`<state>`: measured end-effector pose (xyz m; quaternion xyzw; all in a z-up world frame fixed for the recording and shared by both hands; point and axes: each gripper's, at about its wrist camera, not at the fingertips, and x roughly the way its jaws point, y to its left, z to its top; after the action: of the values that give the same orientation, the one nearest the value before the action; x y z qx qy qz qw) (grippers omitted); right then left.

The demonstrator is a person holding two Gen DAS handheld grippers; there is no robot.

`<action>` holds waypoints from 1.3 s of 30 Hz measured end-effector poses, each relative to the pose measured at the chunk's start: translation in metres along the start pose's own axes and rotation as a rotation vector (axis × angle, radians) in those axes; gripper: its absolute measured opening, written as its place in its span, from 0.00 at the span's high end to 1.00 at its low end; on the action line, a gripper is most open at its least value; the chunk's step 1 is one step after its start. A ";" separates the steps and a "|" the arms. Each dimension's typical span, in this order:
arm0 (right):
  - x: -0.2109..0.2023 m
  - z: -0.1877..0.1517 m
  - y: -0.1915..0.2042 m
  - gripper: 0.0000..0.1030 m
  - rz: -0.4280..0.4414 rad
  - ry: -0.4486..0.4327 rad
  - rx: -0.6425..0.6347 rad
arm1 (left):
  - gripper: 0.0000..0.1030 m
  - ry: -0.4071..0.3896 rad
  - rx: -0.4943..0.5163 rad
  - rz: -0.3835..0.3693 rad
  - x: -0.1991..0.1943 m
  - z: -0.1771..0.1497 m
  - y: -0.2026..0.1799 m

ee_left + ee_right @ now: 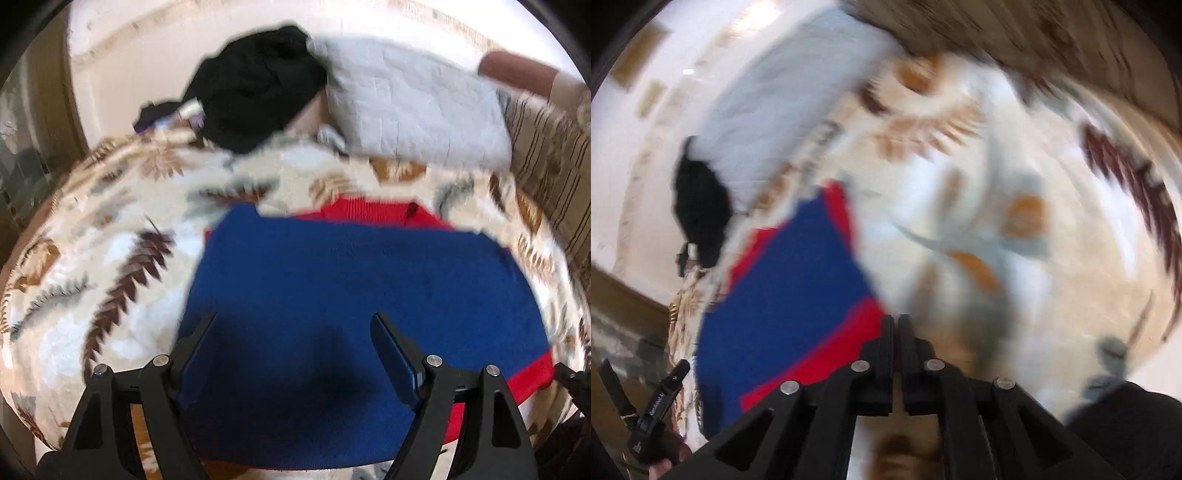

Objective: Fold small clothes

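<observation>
Below my left claw (293, 332), jaws wide and empty, the blue-and-red garment (351, 280) lies flat on the leaf-patterned blanket (122, 236), its near edge between the fingers. Judged mid-fold; next comes gripping that edge. From the right wrist, my right claw (895, 325) is closed on nothing evident, garment just beside, left of the tips; view blurred.

The left gripper (295, 325) has matte black plastic fingers with blue pads (397, 360), triangular cut-outs and round silver screws. The right gripper (895, 321) matches: black angular linkages, four silver screws.
</observation>
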<state>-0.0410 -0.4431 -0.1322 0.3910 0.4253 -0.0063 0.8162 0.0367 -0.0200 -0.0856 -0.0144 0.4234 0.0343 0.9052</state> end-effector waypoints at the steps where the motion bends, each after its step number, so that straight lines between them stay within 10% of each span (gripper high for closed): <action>1: -0.004 0.002 0.002 0.91 0.019 -0.012 -0.011 | 0.20 0.032 0.015 0.012 0.013 -0.004 -0.002; 2: -0.011 0.006 0.016 0.87 0.010 -0.047 -0.084 | 0.20 0.077 0.038 0.033 0.028 -0.010 -0.004; 4: -0.012 0.020 0.043 0.00 0.009 -0.074 -0.189 | 0.18 0.064 0.048 0.040 0.037 -0.019 -0.005; 11: 0.094 0.104 0.088 0.09 0.000 0.100 -0.326 | 0.16 0.038 0.069 0.031 0.037 -0.023 -0.002; 16: 0.148 0.108 0.115 0.78 -0.013 0.273 -0.451 | 0.15 0.015 0.083 0.035 0.038 -0.026 -0.003; 19: 0.132 0.113 0.104 0.86 -0.099 0.168 -0.438 | 0.14 0.003 0.088 0.032 0.038 -0.027 -0.003; 24: 0.126 0.105 0.093 0.73 -0.079 0.153 -0.400 | 0.14 0.005 0.092 0.040 0.039 -0.027 -0.004; 27: 0.088 0.096 0.095 0.19 -0.110 0.049 -0.385 | 0.15 0.033 0.084 0.035 0.033 -0.022 -0.003; 34: 0.041 0.031 0.108 0.19 0.214 0.088 -0.378 | 0.20 0.012 -0.067 0.068 -0.004 -0.036 0.050; 36: 0.067 0.007 0.095 0.19 0.169 0.160 -0.357 | 0.48 0.155 -0.119 0.053 0.023 -0.052 0.071; 39: 0.067 -0.006 0.076 0.25 0.111 0.141 -0.294 | 0.60 0.125 -0.169 0.012 0.007 -0.051 0.085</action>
<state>0.0233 -0.3649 -0.1328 0.2898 0.4557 0.1286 0.8318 -0.0046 0.0626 -0.1233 -0.0902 0.4747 0.0742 0.8723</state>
